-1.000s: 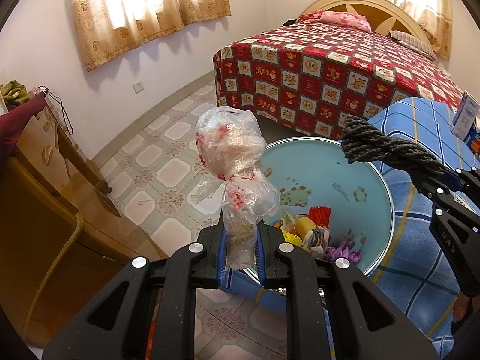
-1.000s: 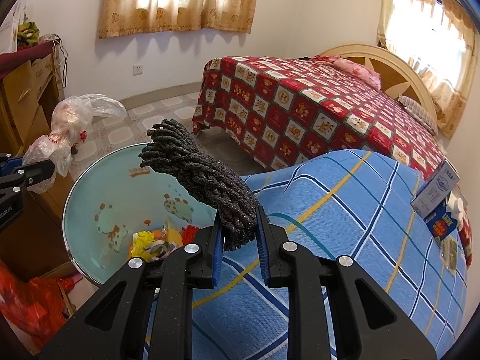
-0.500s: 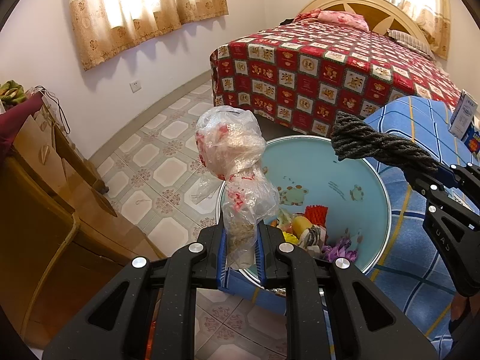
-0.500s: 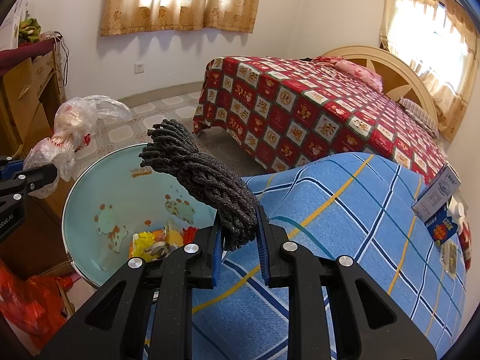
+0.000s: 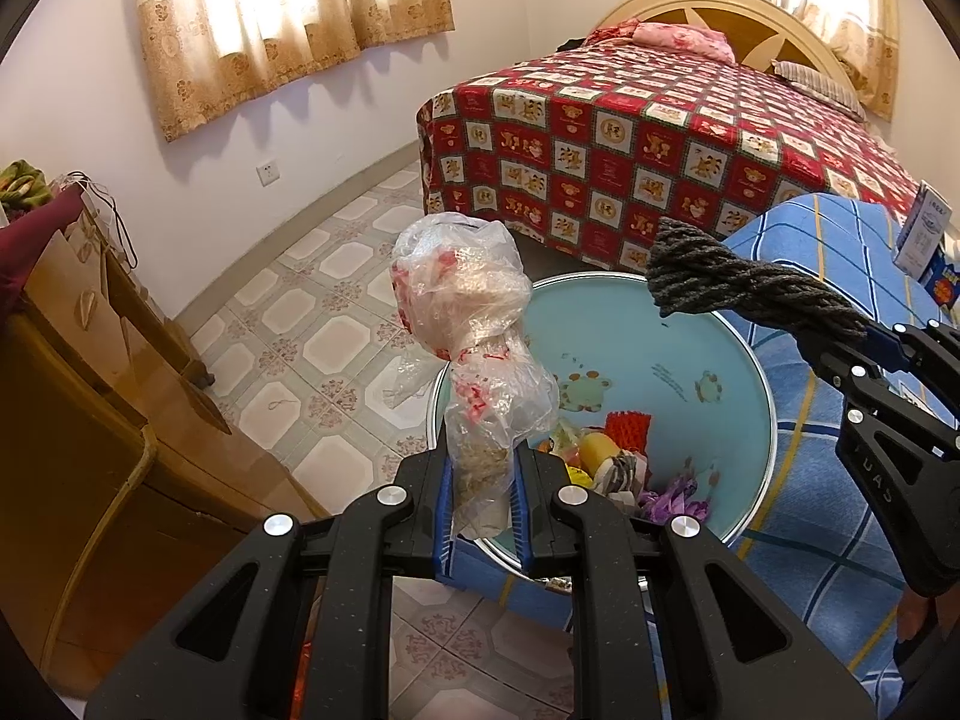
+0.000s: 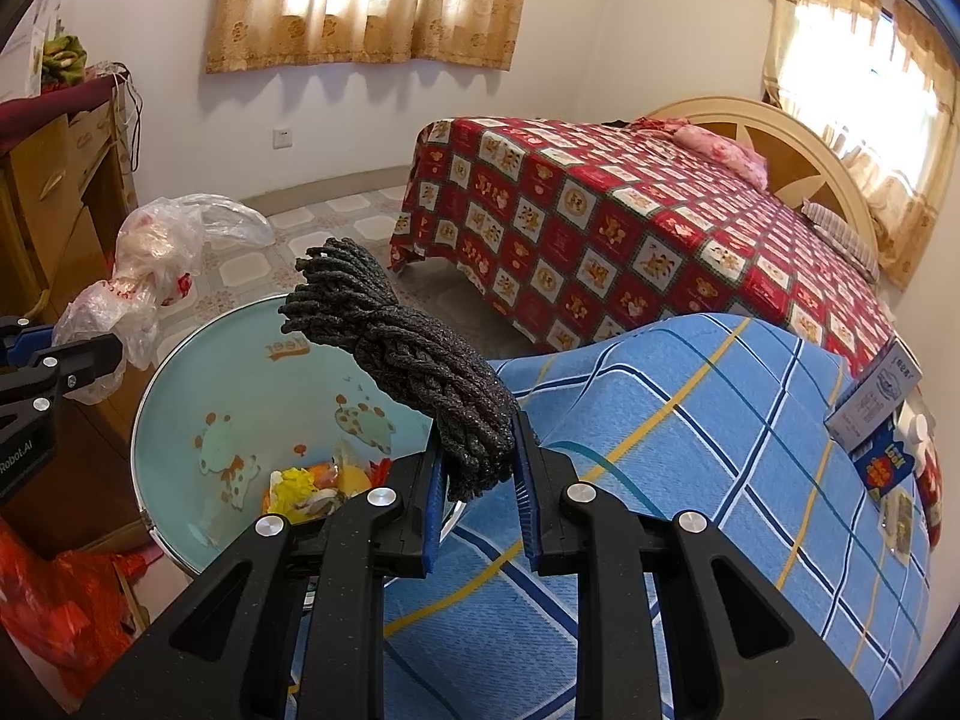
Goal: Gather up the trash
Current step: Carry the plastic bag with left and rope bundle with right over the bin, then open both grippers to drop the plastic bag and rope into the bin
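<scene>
My left gripper is shut on a crumpled clear plastic bag with red print, held upright over the near left rim of a round light-blue bin. My right gripper is shut on a bundle of dark grey braided rope, which sticks out over the bin's right rim. The rope and the right gripper also show at the right of the left wrist view. The bag appears at the left of the right wrist view. Colourful trash lies at the bin's bottom.
A blue plaid cloth covers the surface right of the bin, with small boxes at its far edge. A bed with a red patterned cover stands behind. A wooden cabinet is at the left, tiled floor between. A red bag lies low left.
</scene>
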